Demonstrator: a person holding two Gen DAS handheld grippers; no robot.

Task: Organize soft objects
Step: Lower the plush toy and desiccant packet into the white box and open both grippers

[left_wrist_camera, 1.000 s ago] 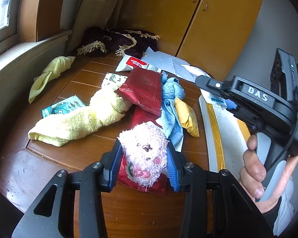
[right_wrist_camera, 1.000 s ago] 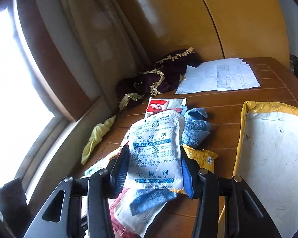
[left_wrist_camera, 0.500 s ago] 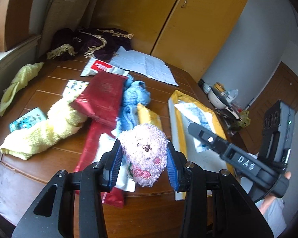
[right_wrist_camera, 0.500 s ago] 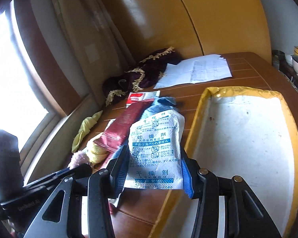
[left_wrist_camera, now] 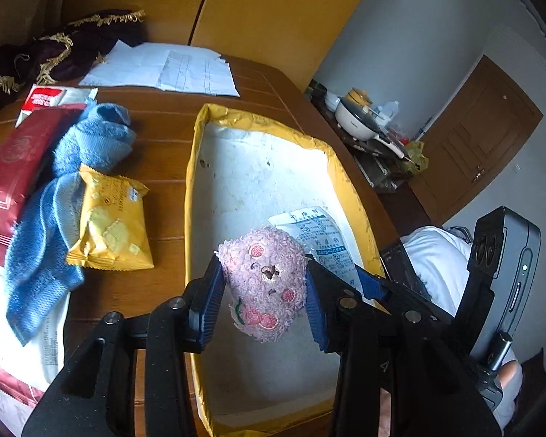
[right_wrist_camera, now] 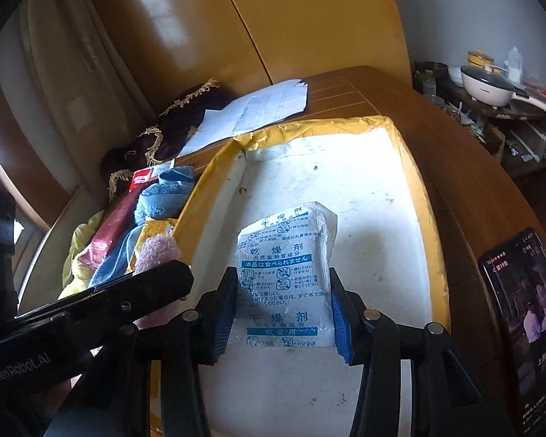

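Above the yellow-rimmed white tray (left_wrist_camera: 194, 167), your left gripper (left_wrist_camera: 264, 300) is clamped on the pink plush toy (left_wrist_camera: 265, 280), which sits squarely between the blue pads, clear of the tray floor. Your right gripper (right_wrist_camera: 282, 313) pinches the white desiccant packet (right_wrist_camera: 285, 273) by its lower edges, the packet reaching forward over the tray. Beside the tray on the wooden table (left_wrist_camera: 163, 145) lie a blue towel (left_wrist_camera: 72, 167) and a yellow snack packet (left_wrist_camera: 111, 222).

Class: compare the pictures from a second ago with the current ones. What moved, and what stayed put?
Both grippers swung right, from above the pile to over the yellow-rimmed tray. The left gripper still clamps the pink plush, the right gripper the white packet. The pile stayed put.
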